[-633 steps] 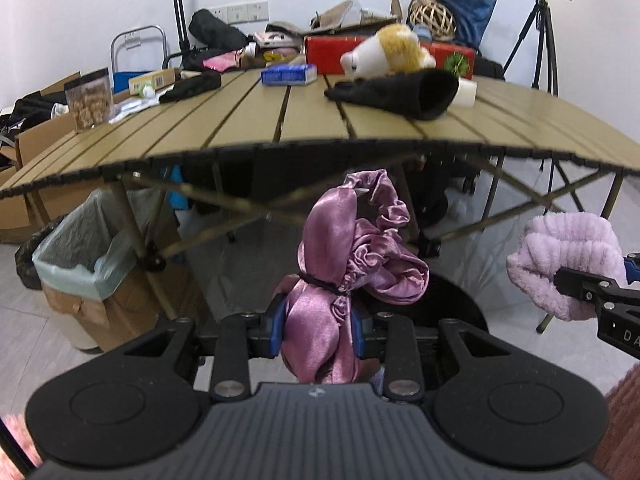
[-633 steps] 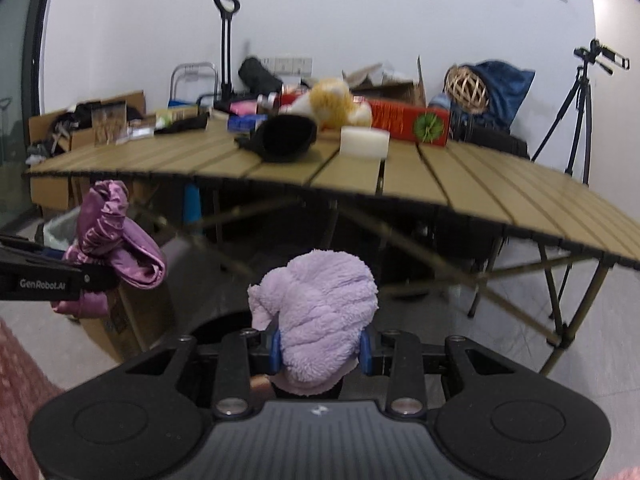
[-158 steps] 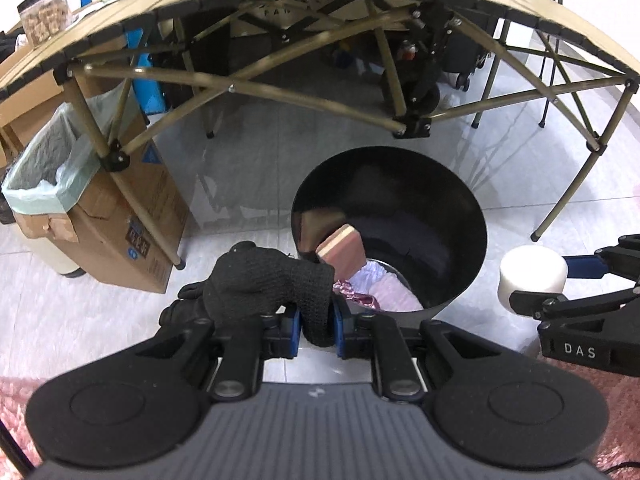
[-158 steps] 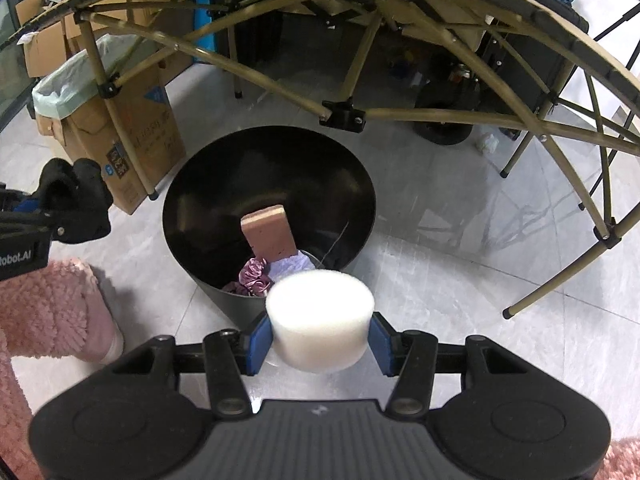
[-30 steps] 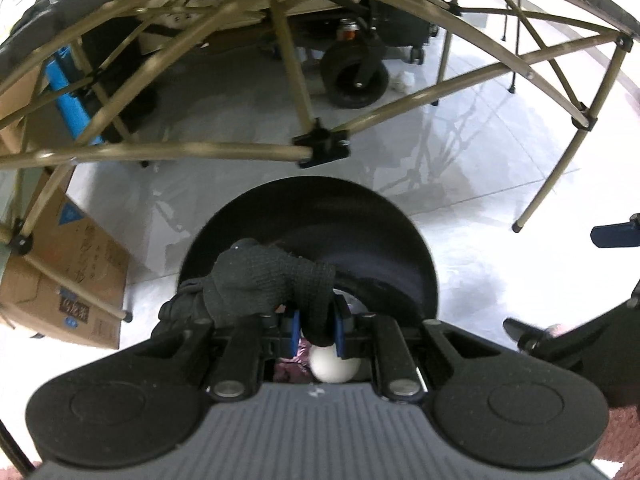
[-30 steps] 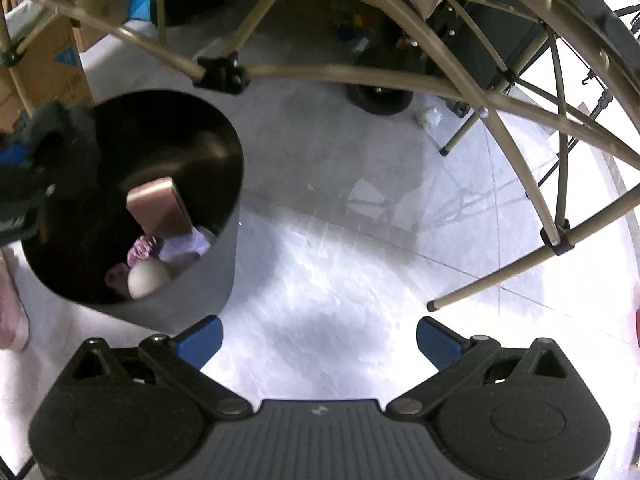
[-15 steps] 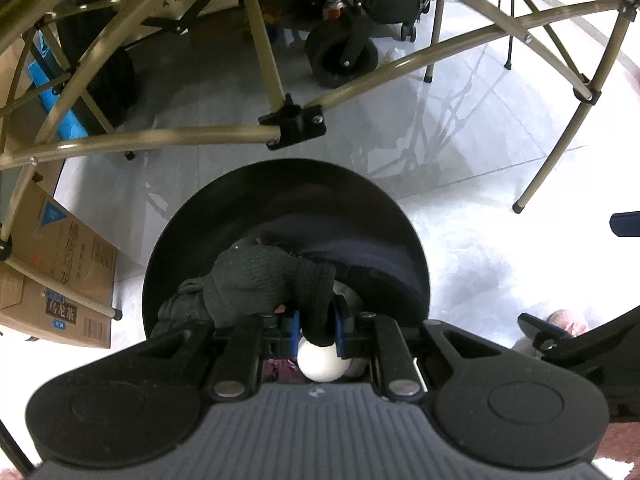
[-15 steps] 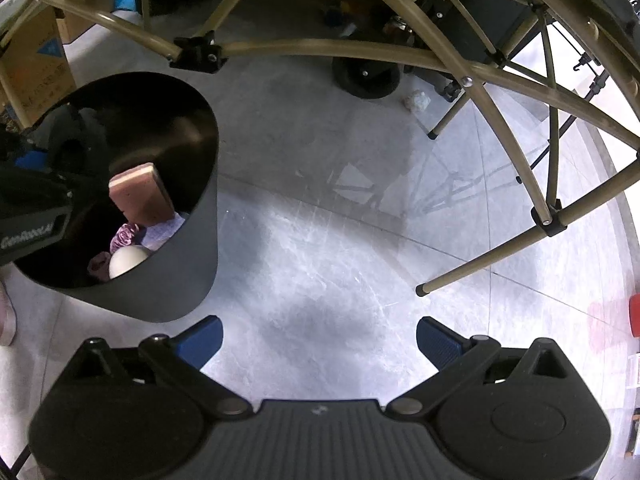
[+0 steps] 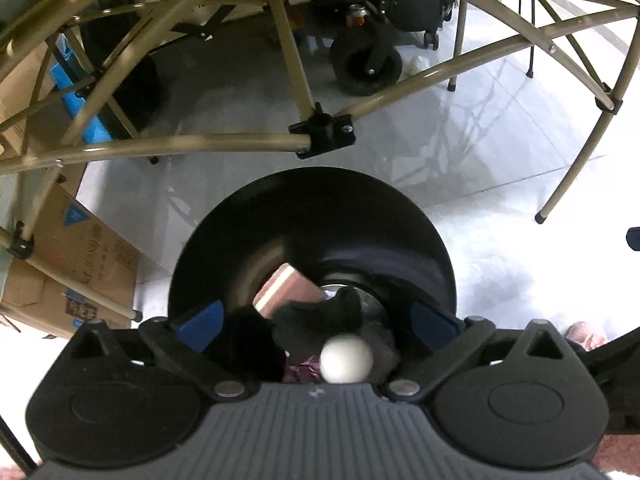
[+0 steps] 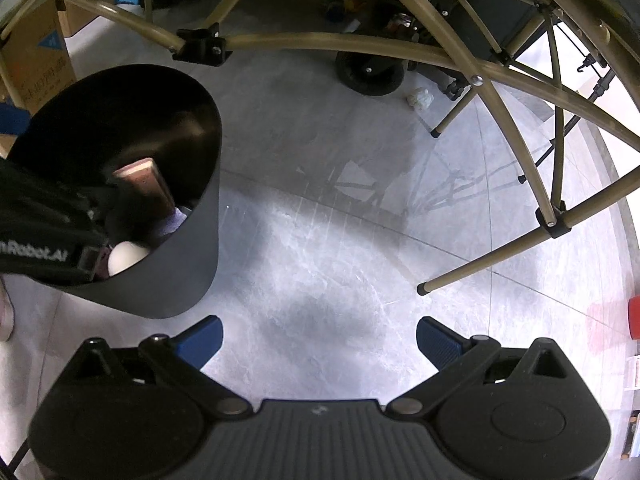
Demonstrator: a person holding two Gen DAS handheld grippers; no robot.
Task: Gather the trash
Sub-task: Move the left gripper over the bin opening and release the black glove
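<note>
- Grey glossy floor tiles (image 10: 344,240) spread under the olive metal table frame (image 9: 192,148), whose bars cross the upper part of both wrist views.
- Far left in the left wrist view, a cardboard box (image 9: 80,264) stands on the floor beside one frame leg.
- Centre of that view, the black trash bin (image 9: 320,200) stands open just beneath the left gripper (image 9: 316,320).
- The left gripper's jaws have just been opening and now stand wide, blue pads far apart, nothing pressed between them.
- The black glove (image 9: 320,314) shows blurred below and between the pads, inside the bin's mouth and free of the gripper.
- Also in the bin: a pinkish-brown block (image 9: 286,288) leaning against the wall, a white round foam piece (image 9: 346,360), and a scrap of purple fabric (image 9: 300,372) at the bottom.
- Behind the bin, a black wheel (image 9: 366,68) of a cart rests on the floor.
- In the right wrist view the bin (image 10: 184,240) sits at the left, with the left gripper's body over its rim.
- The right gripper (image 10: 318,340) hangs over bare floor to the right of the bin, jaws wide and empty.
- A crumpled white scrap (image 10: 420,98) lies on the floor near the wheel.
</note>
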